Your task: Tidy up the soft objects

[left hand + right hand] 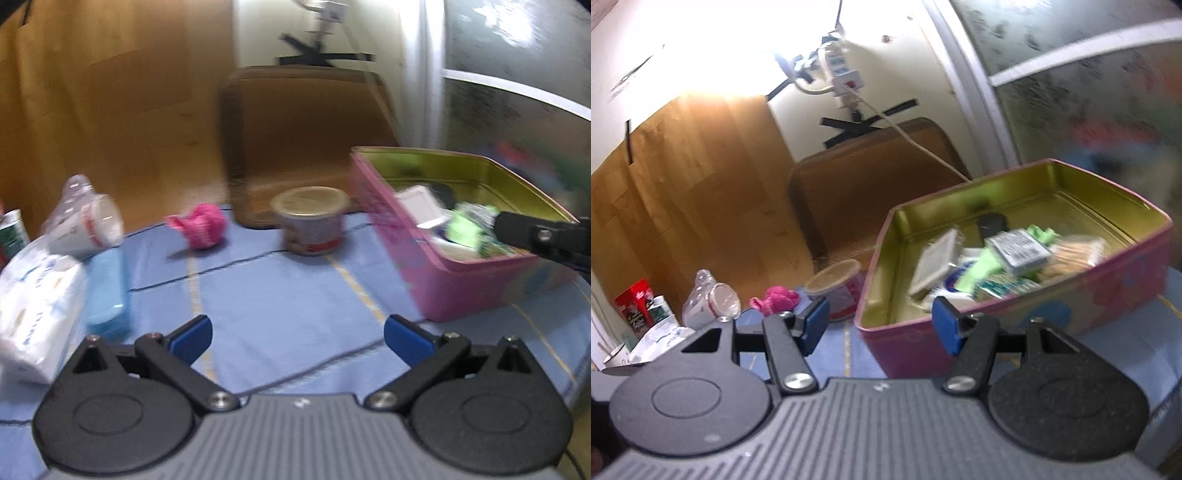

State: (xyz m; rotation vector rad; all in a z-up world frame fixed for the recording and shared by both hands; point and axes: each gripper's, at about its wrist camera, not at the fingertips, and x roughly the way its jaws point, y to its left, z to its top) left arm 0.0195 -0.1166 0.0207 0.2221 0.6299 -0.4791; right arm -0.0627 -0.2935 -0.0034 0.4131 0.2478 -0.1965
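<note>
Both the left gripper (298, 339) and right gripper (880, 325) gape wide, empty (blue pads apart), near the pink rectangular metal tin (1071, 310) of clutter.

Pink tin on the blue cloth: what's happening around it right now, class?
A person holds a gripper in each hand, and neither grips anything. The left gripper hovers open over the blue cloth, pointing toward the pink knitted piece and the small can. The right gripper is open at the near edge of the pink tin, which already holds packets and a green cloth. The pink knitted piece lies outside the tin.
</note>
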